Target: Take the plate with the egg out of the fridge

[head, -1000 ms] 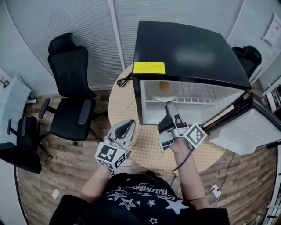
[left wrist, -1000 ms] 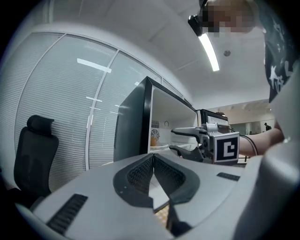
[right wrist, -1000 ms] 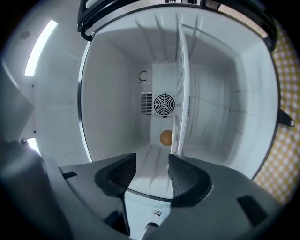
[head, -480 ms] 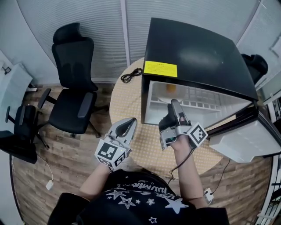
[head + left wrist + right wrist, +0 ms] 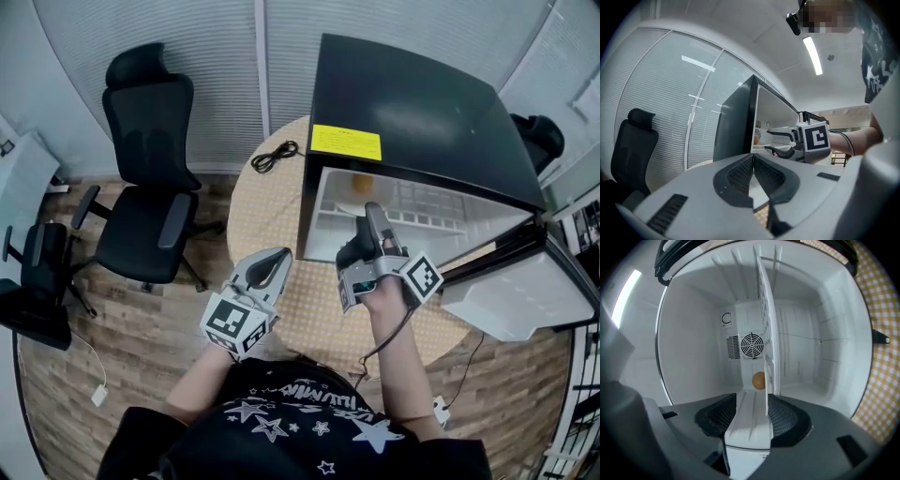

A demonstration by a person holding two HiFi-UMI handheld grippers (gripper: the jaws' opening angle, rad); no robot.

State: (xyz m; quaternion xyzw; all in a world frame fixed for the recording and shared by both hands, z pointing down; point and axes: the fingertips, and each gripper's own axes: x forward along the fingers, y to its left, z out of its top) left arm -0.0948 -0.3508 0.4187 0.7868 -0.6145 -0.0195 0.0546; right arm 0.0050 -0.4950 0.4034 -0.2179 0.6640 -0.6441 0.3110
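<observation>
Person: black T-shirt [image 5: 300, 427] with short sleeves, printed across the front with white stars and one line of white lettering, too small to read.

Left gripper [image 5: 280, 254]: pale grey moulded shell tapering to a point, with slotted vents on top. Its fingers [image 5: 740, 176] are lined with dark ribbed pads. Left marker cube [image 5: 232, 326] at the rear has white faces with black square patterns.

Right gripper [image 5: 372, 214]: same grey shell with darker parts and the same dark pads [image 5: 787, 417]. Right marker cube [image 5: 424, 278] is patterned alike. A thin black cable [image 5: 386, 339] trails from its rear.
</observation>
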